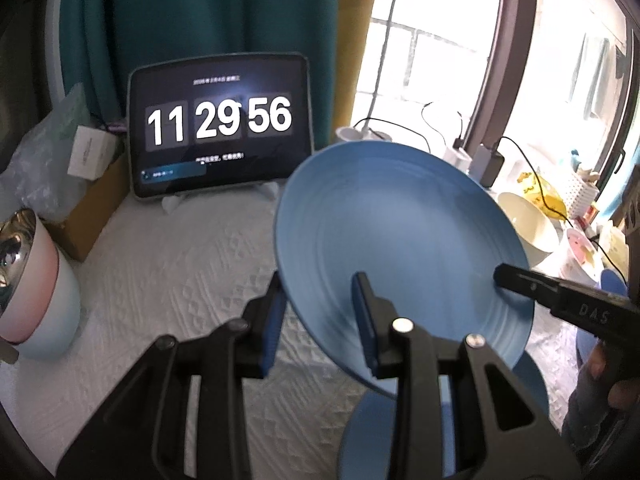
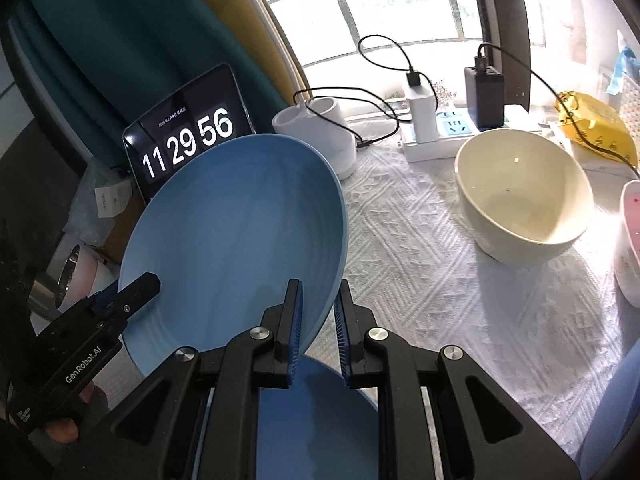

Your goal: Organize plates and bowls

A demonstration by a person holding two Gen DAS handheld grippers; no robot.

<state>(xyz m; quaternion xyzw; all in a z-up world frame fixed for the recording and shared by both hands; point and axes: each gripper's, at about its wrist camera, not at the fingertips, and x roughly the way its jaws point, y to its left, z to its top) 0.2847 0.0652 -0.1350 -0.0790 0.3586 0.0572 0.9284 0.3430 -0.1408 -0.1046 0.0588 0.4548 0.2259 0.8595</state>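
blue plate (image 1: 396, 236) hangs tilted in the air above the white cloth (image 1: 180, 280), held at two edges. going left to right from the plate: a pink-and-white cup (image 1: 36, 292) sits well off to its left, a tablet (image 1: 220, 128) showing a clock stands behind it, the left gripper (image 1: 320, 316) is clenched on its near-left rim, one pad above and one beneath, and the right gripper (image 2: 318, 320) is clenched on the opposite rim. under the plate lies a second blue plate (image 2: 316, 412) on the cloth. right of the plate stands a cream bowl (image 2: 524, 196).
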